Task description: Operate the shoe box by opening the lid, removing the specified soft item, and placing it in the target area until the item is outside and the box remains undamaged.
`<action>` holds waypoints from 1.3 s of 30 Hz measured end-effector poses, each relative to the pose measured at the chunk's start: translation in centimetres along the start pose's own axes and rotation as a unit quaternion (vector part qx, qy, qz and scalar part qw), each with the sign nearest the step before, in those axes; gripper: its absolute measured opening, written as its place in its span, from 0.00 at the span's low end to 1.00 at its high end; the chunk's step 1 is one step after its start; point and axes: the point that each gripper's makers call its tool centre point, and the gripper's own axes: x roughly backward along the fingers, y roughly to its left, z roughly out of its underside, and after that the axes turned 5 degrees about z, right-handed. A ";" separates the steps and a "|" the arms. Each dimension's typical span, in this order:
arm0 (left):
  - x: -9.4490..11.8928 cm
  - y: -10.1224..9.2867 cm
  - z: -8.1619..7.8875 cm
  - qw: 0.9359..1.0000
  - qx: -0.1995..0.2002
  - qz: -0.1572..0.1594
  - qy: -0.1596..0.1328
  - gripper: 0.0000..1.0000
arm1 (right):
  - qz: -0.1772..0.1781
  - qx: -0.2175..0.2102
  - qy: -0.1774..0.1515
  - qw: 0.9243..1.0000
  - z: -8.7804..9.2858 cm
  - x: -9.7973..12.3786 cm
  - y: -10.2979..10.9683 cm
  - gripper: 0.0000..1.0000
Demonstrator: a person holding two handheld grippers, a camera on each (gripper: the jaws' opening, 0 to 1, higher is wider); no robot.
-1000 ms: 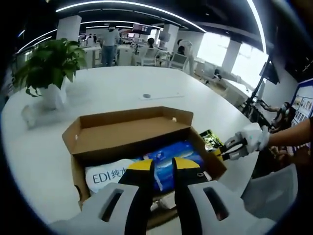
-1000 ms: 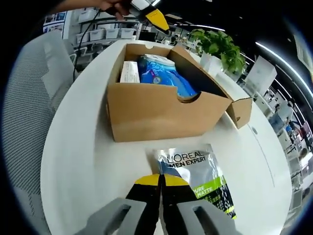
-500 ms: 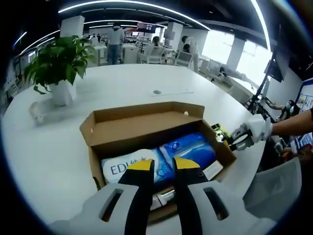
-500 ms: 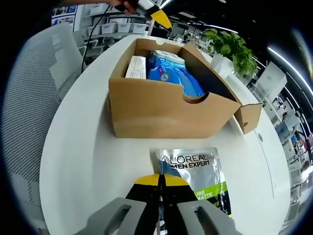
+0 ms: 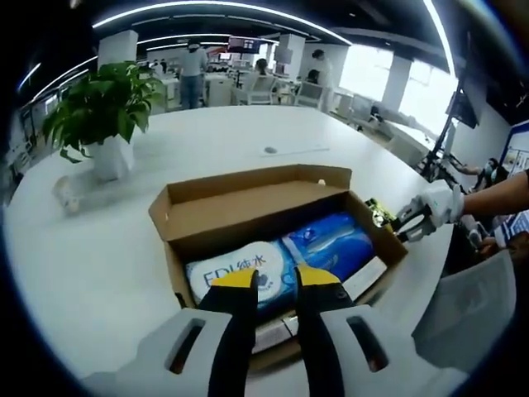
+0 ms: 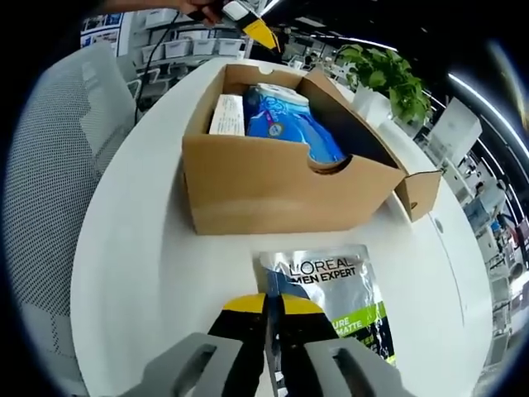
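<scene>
Two tongs: left tongs [image 5: 274,277] parted above open shoe box [image 6: 273,186], right tongs [image 6: 268,303] clenched on silver pouch [image 6: 331,289].

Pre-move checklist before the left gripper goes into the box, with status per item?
1. Lid open: ok. The brown cardboard shoe box has its flap folded back.
2. Soft items reachable: ok. A white soft pack with blue lettering and a blue soft pack lie exposed inside.
3. Left gripper ready: ok. Jaws apart, above the box's near edge.
4. Right gripper free: cannot tell. Jaws together over the edge of the silver L'Oreal Men Expert pouch; grip unclear.
5. Pouch outside box: ok. It lies on the white table.
6. Box undamaged: ok, no tears visible.
</scene>
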 end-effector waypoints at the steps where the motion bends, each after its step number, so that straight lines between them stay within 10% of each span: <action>1: 0.0 0.1 0.0 1.000 -0.002 0.001 0.001 0.17 | 0.001 0.000 0.000 1.000 0.0 0.1 0.0 0.02; 39: 0.8 1.8 0.3 0.988 -0.145 0.036 0.048 0.48 | 0.032 -0.129 -0.015 0.991 -4.6 5.2 -2.4 0.75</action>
